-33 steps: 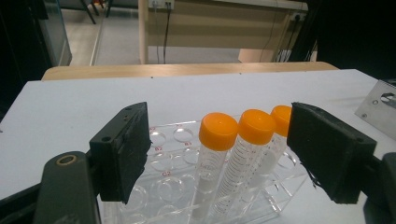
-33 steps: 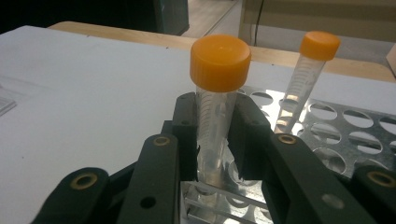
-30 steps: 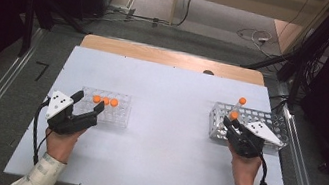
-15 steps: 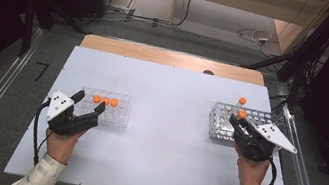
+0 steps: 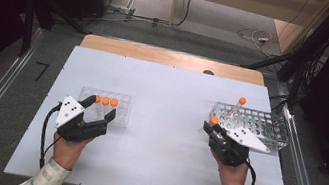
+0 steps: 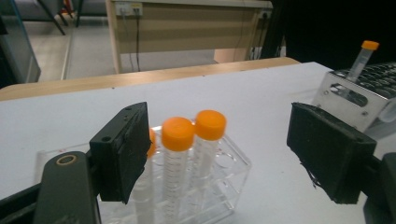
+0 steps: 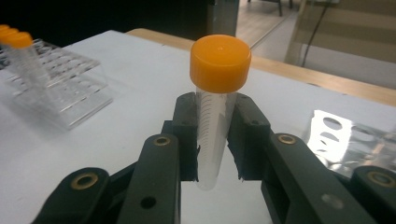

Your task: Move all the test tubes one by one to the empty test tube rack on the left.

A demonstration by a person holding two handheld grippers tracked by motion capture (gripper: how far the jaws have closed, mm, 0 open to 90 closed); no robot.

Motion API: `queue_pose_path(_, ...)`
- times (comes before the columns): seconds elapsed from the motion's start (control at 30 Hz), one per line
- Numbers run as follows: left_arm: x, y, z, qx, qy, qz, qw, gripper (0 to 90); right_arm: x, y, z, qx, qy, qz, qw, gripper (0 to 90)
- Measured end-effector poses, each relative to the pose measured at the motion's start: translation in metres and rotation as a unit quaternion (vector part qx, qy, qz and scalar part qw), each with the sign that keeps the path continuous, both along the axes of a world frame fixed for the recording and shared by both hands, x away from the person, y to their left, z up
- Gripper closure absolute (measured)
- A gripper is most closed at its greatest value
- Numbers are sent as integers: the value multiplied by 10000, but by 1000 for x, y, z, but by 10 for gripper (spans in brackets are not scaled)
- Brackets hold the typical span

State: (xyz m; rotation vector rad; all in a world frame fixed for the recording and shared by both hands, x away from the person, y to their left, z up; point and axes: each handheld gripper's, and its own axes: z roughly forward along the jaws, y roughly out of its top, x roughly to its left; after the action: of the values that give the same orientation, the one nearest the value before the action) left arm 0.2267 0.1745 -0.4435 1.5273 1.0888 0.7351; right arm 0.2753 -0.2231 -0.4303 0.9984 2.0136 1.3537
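Note:
A clear plastic rack (image 5: pixel 121 116) at the left holds three orange-capped tubes (image 5: pixel 105 100). My left gripper (image 5: pixel 101 110) stands open just in front of it; in the left gripper view the tubes (image 6: pixel 177 135) rise between its wide-apart pads (image 6: pixel 122 154). My right gripper (image 5: pixel 210 128) is shut on one orange-capped tube (image 5: pixel 214 120), held upright above the table just left of the metal rack (image 5: pixel 261 125). In the right gripper view this tube (image 7: pixel 219 65) is pinched at its middle. One more capped tube (image 5: pixel 238 107) stands in the metal rack.
The white table (image 5: pixel 167 93) has a wooden strip (image 5: pixel 168 57) along its far edge. Metal rails run down both sides on the floor. Cables lie behind the table. Open table surface lies between the two racks.
My right gripper has carried its tube leftward, from over the metal rack's front corner to just off its left end. The left gripper has edged slightly toward the clear rack.

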Motion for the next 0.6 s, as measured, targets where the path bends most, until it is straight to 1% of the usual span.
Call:
queue_pose_path(0.17,-2,-15,-4,124,64,-316,9994,216,-4,24,-11,-155,166,362,9991,713)
queue_pose_path(0.27,-5,-26,-5,170,86,-542,9983,216,-8,35,-16,-213,237,542,9980,713)
queue_pose_path(0.43,-10,-45,-6,203,120,-949,9952,216,-12,51,-24,-248,370,820,9956,712)
queue_pose_path(0.47,-11,-49,-6,250,110,-1008,9945,216,-13,54,-25,-255,402,885,9949,712)
queue_pose_path(0.57,-13,-59,-8,280,131,-1203,9923,216,-18,65,-27,-254,429,1067,9930,713)
queue_pose_path(0.6,-14,-62,-8,269,128,-1251,9917,216,-19,68,-27,-275,400,1141,9923,712)
